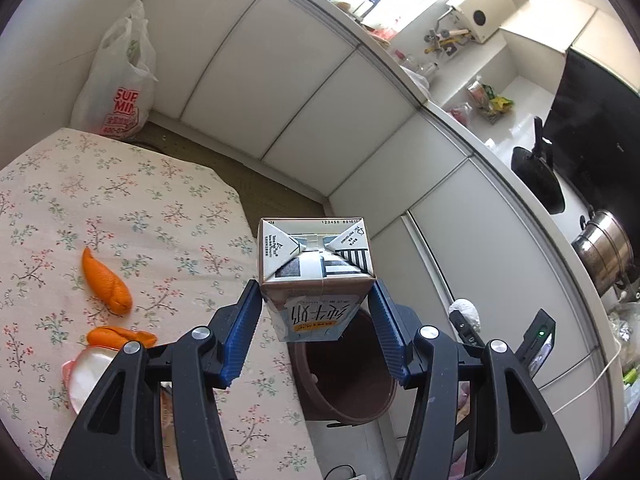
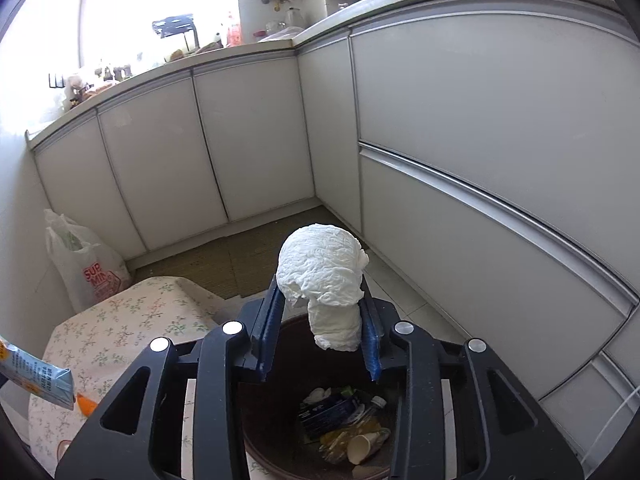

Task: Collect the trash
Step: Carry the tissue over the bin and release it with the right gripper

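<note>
My left gripper (image 1: 315, 287) is shut on a small milk carton (image 1: 316, 264), blue pads pressing its two sides, held above the rim of a brown trash bin (image 1: 352, 384). The right gripper (image 2: 320, 285) is shut on a crumpled white tissue wad (image 2: 324, 272), which bulges above the fingertips and hangs over the open bin (image 2: 272, 392). Inside the bin lie a paper cup (image 2: 360, 446), a dark blue wrapper and a plastic bottle. The tissue (image 1: 466, 308) also shows to the right of the carton in the left wrist view. The carton's end (image 2: 44, 376) shows at the left edge of the right wrist view.
A table with a floral cloth (image 1: 120, 200) stands left of the bin, with two orange peels (image 1: 106, 284) and a pink-white dish (image 1: 86, 376) on it. A white plastic bag (image 1: 120, 80) leans in the corner. White cabinets (image 2: 480, 160) enclose the floor; pots sit on the counter (image 1: 604, 248).
</note>
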`<state>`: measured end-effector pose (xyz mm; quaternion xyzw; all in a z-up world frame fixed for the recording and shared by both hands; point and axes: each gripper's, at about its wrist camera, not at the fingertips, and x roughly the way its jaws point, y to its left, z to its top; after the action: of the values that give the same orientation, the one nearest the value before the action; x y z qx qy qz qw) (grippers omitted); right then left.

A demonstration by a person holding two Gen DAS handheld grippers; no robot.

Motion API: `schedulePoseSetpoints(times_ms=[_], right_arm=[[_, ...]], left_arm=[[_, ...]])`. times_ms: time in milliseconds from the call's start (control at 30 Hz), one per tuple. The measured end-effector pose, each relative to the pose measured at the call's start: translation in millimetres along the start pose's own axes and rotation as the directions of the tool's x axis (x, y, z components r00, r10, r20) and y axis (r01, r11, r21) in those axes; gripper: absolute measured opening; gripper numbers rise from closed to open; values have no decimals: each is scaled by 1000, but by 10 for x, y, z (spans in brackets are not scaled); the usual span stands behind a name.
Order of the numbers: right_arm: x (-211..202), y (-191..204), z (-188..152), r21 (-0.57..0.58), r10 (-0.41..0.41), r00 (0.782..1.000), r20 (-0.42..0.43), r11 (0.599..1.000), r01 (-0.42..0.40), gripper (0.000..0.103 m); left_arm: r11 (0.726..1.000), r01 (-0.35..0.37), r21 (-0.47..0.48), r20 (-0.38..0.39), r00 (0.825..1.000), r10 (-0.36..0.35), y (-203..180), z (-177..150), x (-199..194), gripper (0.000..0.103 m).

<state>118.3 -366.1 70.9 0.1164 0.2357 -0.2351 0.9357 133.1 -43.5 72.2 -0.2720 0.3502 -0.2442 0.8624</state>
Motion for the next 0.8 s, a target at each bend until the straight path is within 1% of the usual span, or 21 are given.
schedulePoseSetpoints(times_ms=[100,133,167,200,233,300,433,500,533,600,800], right_arm=[[77,-136,-40,9,-25,1000,-11,1000,25,35],[101,-182,-46,13,-33,999,-13,999,33,37],[115,-236,-52,16,-37,999,-13,999,37,43],[133,-275,-54,20,-38,999,-15,999,38,58],[142,-310,-52,29,-43,999,-15,999,43,71],[136,-383,-43,54,-48,999,-11,997,49,74],[139,-581,-11,103,-69,998,-10,992,70,89],[135,-672,-1,123,-87,996,-9,989,87,94],[129,-738,4,138,-106,994,-3,985,106,96],[109,-869,13,165,-125,992,-2,978,124,96],[71,-1324,3,284,-182,983,-35,941,185,96]], left_arm=[[1000,21,23,-25,999,-21,-205,-69,154,54],[999,26,30,-34,999,-25,-268,-94,208,54],[999,31,38,-44,999,-30,-336,-120,269,54],[998,35,44,-52,998,-32,-386,-145,317,54],[998,38,50,-60,998,-35,-434,-170,358,54],[997,45,64,-75,996,-40,-549,-214,456,54],[994,56,91,-103,994,-46,-739,-291,616,54],[993,62,100,-115,992,-50,-813,-324,685,54],[992,65,105,-121,991,-53,-845,-335,717,54],[991,72,114,-139,989,-55,-928,-366,808,54],[987,85,135,-206,977,-56,-1213,-461,1181,55]])
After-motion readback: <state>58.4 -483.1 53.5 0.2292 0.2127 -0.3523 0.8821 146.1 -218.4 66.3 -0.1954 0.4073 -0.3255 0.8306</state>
